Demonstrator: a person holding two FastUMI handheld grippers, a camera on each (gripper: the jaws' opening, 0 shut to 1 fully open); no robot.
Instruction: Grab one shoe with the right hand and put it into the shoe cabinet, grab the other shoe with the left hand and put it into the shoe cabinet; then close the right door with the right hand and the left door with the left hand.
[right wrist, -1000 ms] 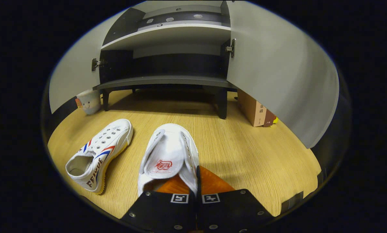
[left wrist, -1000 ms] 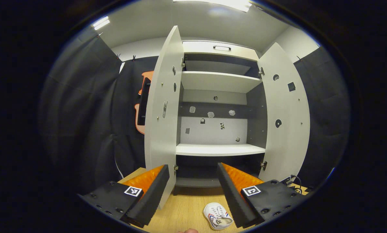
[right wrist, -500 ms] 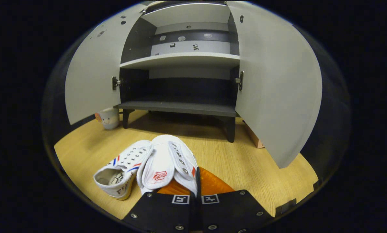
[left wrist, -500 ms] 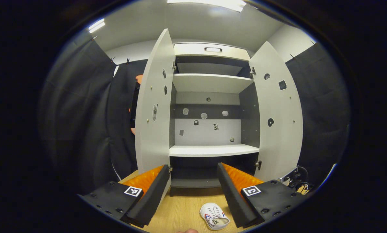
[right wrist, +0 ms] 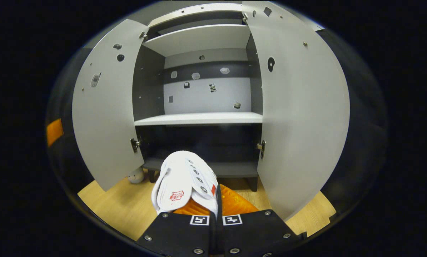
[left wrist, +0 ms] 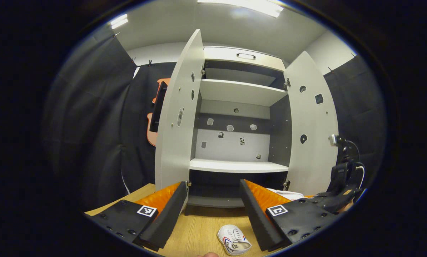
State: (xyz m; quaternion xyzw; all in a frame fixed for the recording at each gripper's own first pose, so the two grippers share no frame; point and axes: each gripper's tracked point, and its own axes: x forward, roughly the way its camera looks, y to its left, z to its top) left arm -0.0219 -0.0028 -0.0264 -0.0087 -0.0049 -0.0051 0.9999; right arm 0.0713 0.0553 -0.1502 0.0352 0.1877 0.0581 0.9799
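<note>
Carrying the first shoe (right wrist: 184, 178) toward the cabinet (right wrist: 199, 117), step one of the task. Right gripper (right wrist: 217, 207) clamped on the shoe's side wall near the heel, both fingers pressed together on it, toe pointing forward at the dark bottom compartment. Held clear of the floor (right wrist: 120, 207), in front of the opening, between the two doors, not yet inside.

Next move, as a judgement: pushing forward and a little down until the sole sits on the bottom shelf (right wrist: 231, 169), then opening the fingers. Needs care to pass under the white shelf (right wrist: 199, 119) and not knock the right door (right wrist: 299, 117), which stands close on that side.

Left gripper (left wrist: 213, 203) with fingers wide apart, holding nothing, waiting above the floor. Second shoe (left wrist: 233, 240) lying on the wood just below it, near the right finger, opening upward.

Shoe look: white canvas sneaker, red stamp on the tongue, metal eyelets, no laces visible. Soft upper, bending a little at the grip, so likely to sag or swing if moved fast. Both doors, left door (right wrist: 106, 117) too, wide open.
</note>
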